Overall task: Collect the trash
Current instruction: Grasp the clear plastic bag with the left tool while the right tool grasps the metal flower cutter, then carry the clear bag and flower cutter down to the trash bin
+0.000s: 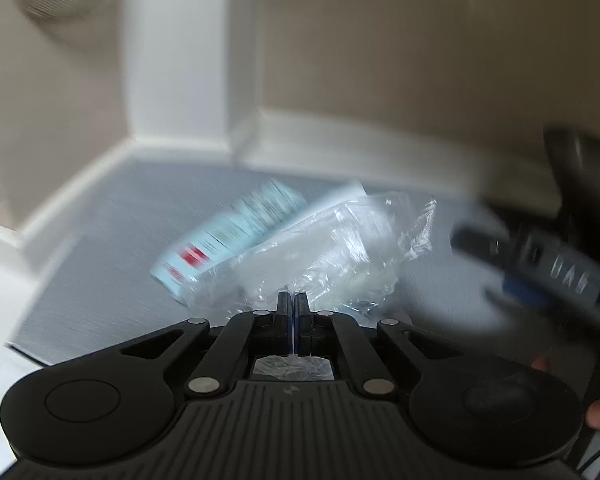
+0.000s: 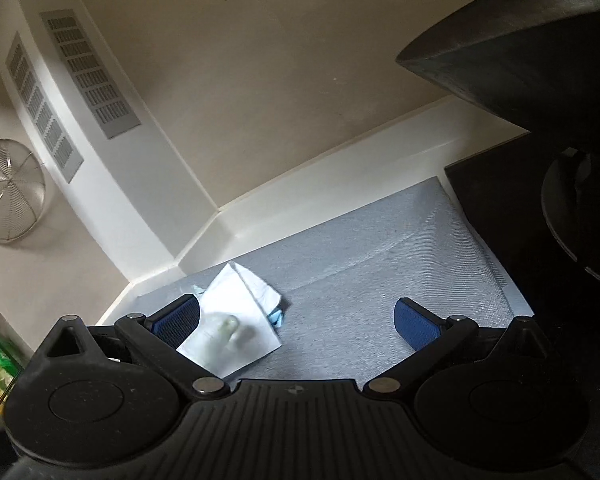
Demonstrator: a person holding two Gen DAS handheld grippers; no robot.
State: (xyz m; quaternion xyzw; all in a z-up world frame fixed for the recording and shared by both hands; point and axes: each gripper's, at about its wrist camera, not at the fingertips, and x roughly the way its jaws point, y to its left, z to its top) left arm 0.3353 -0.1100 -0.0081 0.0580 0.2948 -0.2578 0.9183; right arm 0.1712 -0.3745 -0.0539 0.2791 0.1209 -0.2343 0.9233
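Gripping is the step in hand: left tool (image 1: 291, 300) has its jaws pressed fully together w/ a bit of clear plastic wrapper (image 1: 340, 248) pinched between the pads; crinkled film also shows thru the gap behind the jaws. Rest of the wrapper spreads out in front of the tool over the grey mat (image 1: 112, 240) on the counter. Whether it's lifted or just resting there, can't tell, pic is blurred. Beside/under it lies a light-blue printed carton (image 1: 228, 240) w/ a red mark, lying flat, its right end covered by the film.

Right tool (image 2: 296, 322) is wide open, nothing held. In the right wrist view a white paper piece (image 2: 236, 320) sits on the mat, just by the left pad (image 2: 178, 322). Looks partly between the jaws but closer to that pad, not clamped. A bit of light blue peeks out from under its right edge. Something small & greenish on the paper is too blurred to name.

Black bin-like shape (image 2: 540, 40) looms at the right of that view; prob the place for trash, but not sure.

Next, as I judge it: lift the wrapper clear w/o dragging the carton along, carry it to the bin. Thin film may slip or tear, so a steady lift. Right tool needs to centre over the paper, then close.
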